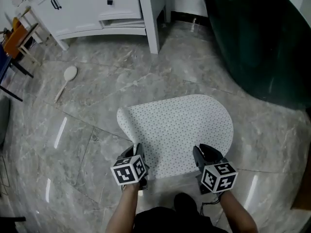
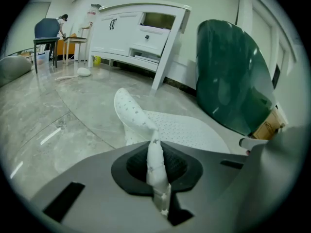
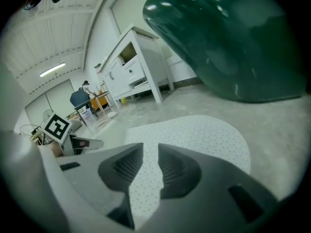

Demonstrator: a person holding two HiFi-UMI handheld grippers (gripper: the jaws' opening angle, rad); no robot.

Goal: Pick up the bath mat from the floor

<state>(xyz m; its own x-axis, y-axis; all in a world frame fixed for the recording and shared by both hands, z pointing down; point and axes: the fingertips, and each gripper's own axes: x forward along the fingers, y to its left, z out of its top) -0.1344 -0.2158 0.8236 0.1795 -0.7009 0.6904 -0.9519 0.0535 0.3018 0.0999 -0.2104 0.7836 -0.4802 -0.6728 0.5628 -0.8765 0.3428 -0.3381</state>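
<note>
The white, dotted bath mat (image 1: pixel 184 125) lies on the grey marble floor, its rounded end toward the far right. Its left edge curls upward. My left gripper (image 1: pixel 138 152) is shut on the mat's near-left corner, and in the left gripper view a pinched fold of the mat (image 2: pixel 156 164) rises between the pads, with the rest of the mat (image 2: pixel 189 130) trailing to the floor. My right gripper (image 1: pixel 204 152) hovers over the mat's near-right edge. In the right gripper view its jaws (image 3: pixel 150 166) stand apart with nothing between them, and the mat (image 3: pixel 204 135) shows below.
A white vanity cabinet (image 1: pixel 107 8) stands at the back. A dark green tub (image 1: pixel 262 38) curves round the far right. A white long-handled brush (image 1: pixel 68 76) lies on the floor at left, beyond it an orange chair (image 1: pixel 17 38). A person (image 2: pixel 62 21) is far off.
</note>
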